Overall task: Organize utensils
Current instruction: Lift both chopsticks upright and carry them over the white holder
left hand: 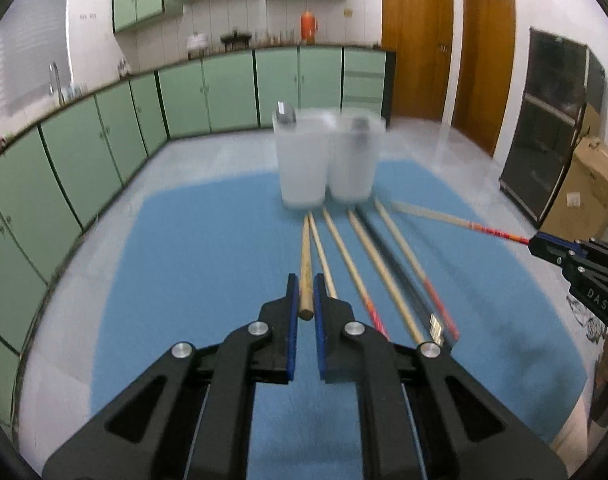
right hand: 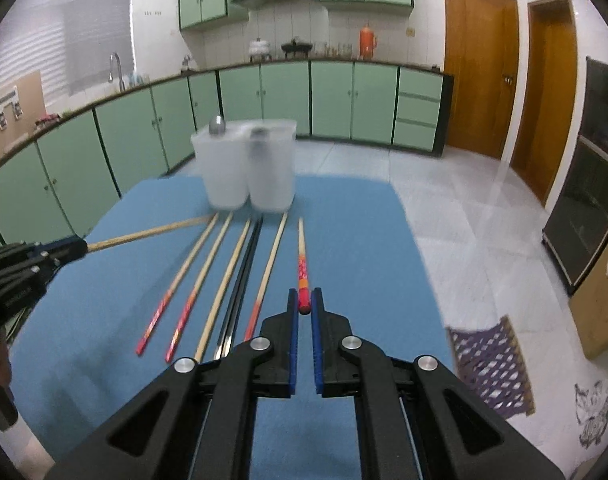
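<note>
Chopsticks in both grips: my left fingers (left hand: pixel 305 294) pinch a plain wooden chopstick (left hand: pixel 305 272), right fingers (right hand: pixel 305 304) clamp a red-ended chopstick (right hand: pixel 302 268).

Two cups (right hand: pixel 248 168) block far edge; mat (right hand: pixel 363 240) right clear

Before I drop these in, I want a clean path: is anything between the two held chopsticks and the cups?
Nothing visible blocks either. The plain chopstick in the left tool and the red-ended chopstick in the right tool point toward the cups; loose chopsticks lie flat below.
</note>
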The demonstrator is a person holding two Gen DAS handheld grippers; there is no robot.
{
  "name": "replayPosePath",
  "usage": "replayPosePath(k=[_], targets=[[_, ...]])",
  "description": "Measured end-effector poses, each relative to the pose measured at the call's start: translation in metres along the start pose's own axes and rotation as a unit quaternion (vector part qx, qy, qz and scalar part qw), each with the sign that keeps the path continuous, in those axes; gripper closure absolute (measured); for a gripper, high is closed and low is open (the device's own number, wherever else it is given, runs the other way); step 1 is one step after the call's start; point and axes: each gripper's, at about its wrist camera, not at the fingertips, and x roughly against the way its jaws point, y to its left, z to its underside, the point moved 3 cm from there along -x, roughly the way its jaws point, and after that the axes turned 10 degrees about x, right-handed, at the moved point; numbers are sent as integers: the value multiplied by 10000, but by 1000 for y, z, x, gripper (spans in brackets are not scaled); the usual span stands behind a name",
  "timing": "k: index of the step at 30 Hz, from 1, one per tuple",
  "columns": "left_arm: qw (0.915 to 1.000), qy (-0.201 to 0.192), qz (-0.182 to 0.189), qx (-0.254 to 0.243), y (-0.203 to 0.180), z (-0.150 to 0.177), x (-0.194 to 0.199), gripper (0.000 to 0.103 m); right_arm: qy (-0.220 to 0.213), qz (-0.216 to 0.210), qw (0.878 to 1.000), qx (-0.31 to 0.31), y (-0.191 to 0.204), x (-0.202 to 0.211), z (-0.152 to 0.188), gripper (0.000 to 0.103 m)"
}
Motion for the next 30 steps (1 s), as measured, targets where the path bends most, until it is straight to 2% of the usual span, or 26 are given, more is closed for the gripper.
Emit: replayPosePath(k=[4,8,11,13,17,18,21,26,30], targets=[[9987,-488,148,19,-3,-40,20,97,-246,-4,9997,48,-12,15,-27,97],[9965,-763,331,16,-9,-74,27,98,-328,-256,9991,42,-25,19,-56,97],[9958,-808,433,10,-12,-94,25,98,-297,-453,9985,48,-33,15,-78,97],[9961,-680,555,100,-10,-98,20,98,-300,-457,9985,83,-35,15,-85,97],[9985,-130,451,285,6,-65,-3,96,-252,-430,9987,63,-30,16,-73,97],[9988,-7,400,272,10,-51,-8,94,-246,-361,9990,35,-28,18,-64,97],[9988,340,195,277,21,-9,-19,72,-35,-157,9998,-146,-23,20,-32,97],[9959,853,37,283,37,43,-33,62,550,-93,9973,-484,-15,-1,25,97],[9944,1031,18,229,37,67,-37,56,784,-212,9941,-719,-9,-23,50,97]])
